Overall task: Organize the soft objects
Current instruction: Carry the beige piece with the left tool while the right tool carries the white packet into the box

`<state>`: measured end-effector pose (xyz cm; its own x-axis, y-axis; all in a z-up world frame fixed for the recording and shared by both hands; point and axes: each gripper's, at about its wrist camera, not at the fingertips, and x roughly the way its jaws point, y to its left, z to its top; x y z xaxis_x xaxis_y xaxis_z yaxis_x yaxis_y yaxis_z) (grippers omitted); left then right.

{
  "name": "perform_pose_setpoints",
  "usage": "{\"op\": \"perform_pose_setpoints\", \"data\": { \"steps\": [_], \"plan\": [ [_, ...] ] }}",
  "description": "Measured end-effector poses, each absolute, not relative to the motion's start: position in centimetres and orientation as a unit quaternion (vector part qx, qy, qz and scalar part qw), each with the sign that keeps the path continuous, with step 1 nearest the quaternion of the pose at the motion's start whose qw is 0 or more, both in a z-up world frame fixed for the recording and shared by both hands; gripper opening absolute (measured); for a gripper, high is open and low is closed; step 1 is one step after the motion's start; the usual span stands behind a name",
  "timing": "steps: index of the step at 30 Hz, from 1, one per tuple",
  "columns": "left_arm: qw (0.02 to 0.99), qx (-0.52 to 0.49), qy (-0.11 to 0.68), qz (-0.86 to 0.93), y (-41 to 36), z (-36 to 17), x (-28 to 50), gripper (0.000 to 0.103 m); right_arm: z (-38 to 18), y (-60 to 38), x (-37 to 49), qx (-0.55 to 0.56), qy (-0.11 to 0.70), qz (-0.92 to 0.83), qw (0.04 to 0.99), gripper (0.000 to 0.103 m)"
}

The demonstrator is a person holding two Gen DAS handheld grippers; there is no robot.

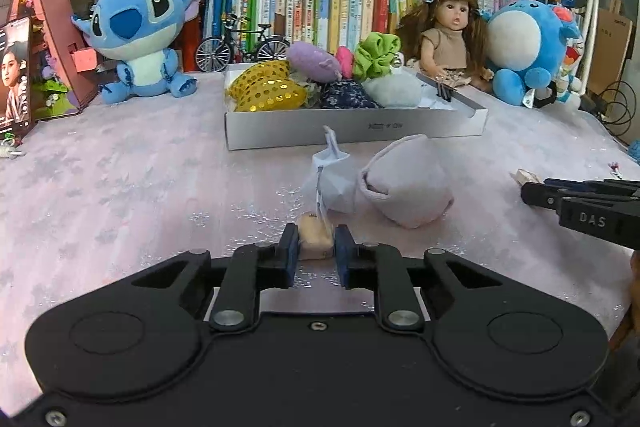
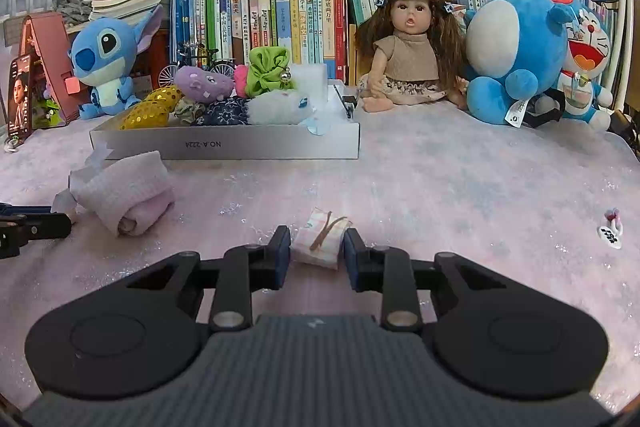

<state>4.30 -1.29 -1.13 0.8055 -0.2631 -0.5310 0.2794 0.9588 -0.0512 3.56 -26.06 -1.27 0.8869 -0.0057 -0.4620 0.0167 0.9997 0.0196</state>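
Pink, flecked cloth (image 1: 120,187) covers the whole tabletop, and both views start low over it.

Nearest, at six o'clock in the left wrist view, the left gripper (image 1: 316,249) is closed on a small tan soft block (image 1: 316,239); a thin strip runs from it toward the white pouch (image 1: 332,179) just beyond. In the right wrist view, also at six o'clock, the right gripper (image 2: 316,247) is clamped on a small pink checked packet (image 2: 320,241) with a brown band across it. Both pieces sit low, at or just above the cloth; whether they are lifted I cannot tell.

Next out, a rolled pale-pink towel (image 1: 404,183) lies loose beside the pouch, just short of the tray, with nothing on it.

At twelve o'clock the white tray (image 2: 224,145) already holds a gold sequinned pouch (image 2: 150,111), a purple plush (image 2: 204,83), a green scrunchie (image 2: 266,71), dark floral fabric (image 2: 222,113) and a white fluffy piece (image 2: 276,107). My judgement: the sorting is well along, with the two gripped pieces, the pouch and the towel left.

The towel and pouch lie between the left gripper and the tray, so that path wants care; the right side looks open.

Farthest, a blue alien plush (image 1: 136,35), a doll (image 2: 404,43), a round blue plush (image 2: 516,55) and shelves of books (image 2: 280,7) line the back edge.
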Motion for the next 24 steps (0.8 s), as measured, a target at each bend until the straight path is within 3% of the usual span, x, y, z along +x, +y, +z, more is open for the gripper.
{"op": "perform_pose_setpoints", "data": {
  "steps": [24],
  "plan": [
    [0.963, -0.029, 0.220, -0.151, -0.2, 3.4, 4.0, 0.019, 0.1, -25.1, 3.6, -0.010, 0.219, 0.005, 0.976, 0.034]
  ]
}}
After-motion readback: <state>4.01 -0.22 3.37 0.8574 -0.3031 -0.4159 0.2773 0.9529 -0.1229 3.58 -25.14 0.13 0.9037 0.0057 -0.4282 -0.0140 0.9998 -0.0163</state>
